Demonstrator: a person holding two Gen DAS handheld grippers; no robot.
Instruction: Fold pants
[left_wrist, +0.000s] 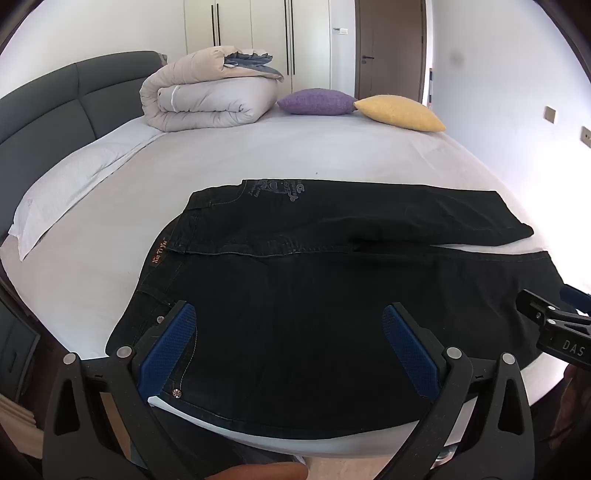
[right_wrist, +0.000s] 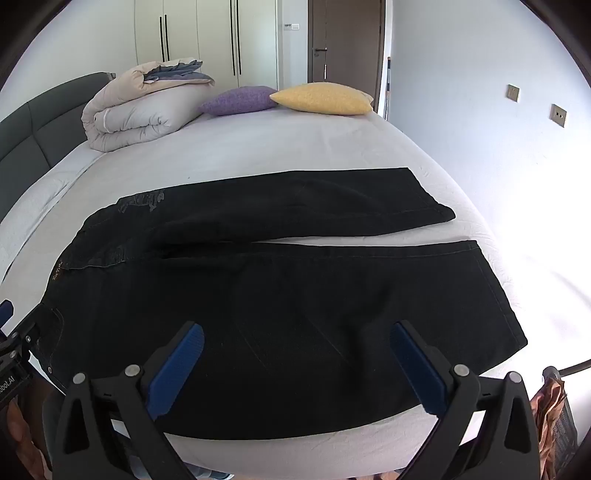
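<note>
Left claw (left_wrist: 288, 314): blue-padded jaws spread wide, nothing between them, hovering above the waist end of the black denim pants (left_wrist: 332, 280). Right claw (right_wrist: 297, 334): jaws likewise wide apart and empty, above the near leg. Pants lie flat on the white-sheeted bed (right_wrist: 295, 147), waistband at 9 o'clock, both legs running toward 3 o'clock, slightly parted. At 11 o'clock, a folded beige duvet (right_wrist: 136, 110); at 12 o'clock, a purple cushion (right_wrist: 240, 100) touching a yellow cushion (right_wrist: 325, 98).
</note>
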